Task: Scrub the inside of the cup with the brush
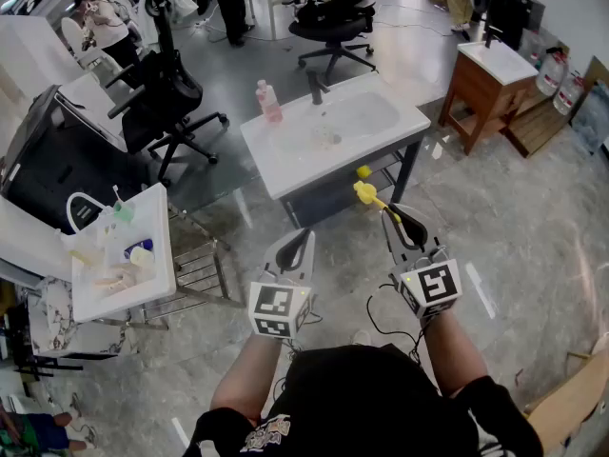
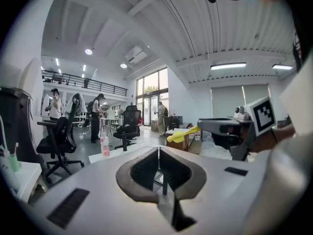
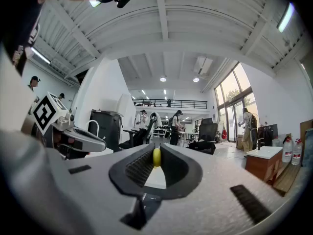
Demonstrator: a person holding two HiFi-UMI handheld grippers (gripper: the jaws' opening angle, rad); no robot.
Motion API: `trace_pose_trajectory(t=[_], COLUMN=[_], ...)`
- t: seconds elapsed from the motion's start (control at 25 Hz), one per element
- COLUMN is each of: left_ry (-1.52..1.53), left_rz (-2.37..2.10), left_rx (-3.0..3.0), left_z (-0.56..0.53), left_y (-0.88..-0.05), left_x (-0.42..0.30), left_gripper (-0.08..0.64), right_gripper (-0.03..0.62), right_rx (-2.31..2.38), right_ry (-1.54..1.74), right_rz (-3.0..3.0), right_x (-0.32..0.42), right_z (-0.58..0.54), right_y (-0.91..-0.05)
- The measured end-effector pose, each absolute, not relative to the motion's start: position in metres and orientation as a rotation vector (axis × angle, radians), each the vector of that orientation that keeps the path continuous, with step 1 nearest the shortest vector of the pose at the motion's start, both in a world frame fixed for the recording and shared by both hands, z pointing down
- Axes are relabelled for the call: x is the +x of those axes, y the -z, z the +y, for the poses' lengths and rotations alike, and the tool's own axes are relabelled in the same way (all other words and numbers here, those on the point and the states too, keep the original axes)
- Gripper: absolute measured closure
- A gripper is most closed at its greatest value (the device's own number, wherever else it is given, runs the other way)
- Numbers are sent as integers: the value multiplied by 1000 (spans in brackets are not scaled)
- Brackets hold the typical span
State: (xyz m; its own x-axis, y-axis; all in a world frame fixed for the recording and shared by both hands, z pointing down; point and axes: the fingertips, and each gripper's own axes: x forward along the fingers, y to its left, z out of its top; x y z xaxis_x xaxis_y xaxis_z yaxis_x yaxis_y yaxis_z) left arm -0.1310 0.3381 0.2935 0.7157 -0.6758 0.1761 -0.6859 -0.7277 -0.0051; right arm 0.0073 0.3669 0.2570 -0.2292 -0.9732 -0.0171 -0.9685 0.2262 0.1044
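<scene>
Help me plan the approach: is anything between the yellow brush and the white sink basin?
Nothing visible. The slim yellow brush, clamped in the right gripper, points at the white sink basin; the shut left gripper sits aside.

A white washbasin [image 1: 271, 155] on a dark stand carries a pink bottle [image 1: 268, 101] and a black tap [image 1: 317, 86] at its far edge. A black office chair [image 1: 164, 98] stands to its left, and a wooden cabinet [image 1: 476, 89] to its right.
</scene>
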Motion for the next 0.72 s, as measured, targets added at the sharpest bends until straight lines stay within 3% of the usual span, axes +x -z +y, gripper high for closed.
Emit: trace_pose_trajectory(t=[0.72], left_ry=[-252], left_rz=[-1177], left_rx=[2855], left_z=[342], left_y=[-292], left_x=[-114], left_gripper=[549], right_gripper=[554], right_rx=[1903], right_ry=[148], right_rz=[-2487], right_x=[27], right_z=[373], right_y=[-251])
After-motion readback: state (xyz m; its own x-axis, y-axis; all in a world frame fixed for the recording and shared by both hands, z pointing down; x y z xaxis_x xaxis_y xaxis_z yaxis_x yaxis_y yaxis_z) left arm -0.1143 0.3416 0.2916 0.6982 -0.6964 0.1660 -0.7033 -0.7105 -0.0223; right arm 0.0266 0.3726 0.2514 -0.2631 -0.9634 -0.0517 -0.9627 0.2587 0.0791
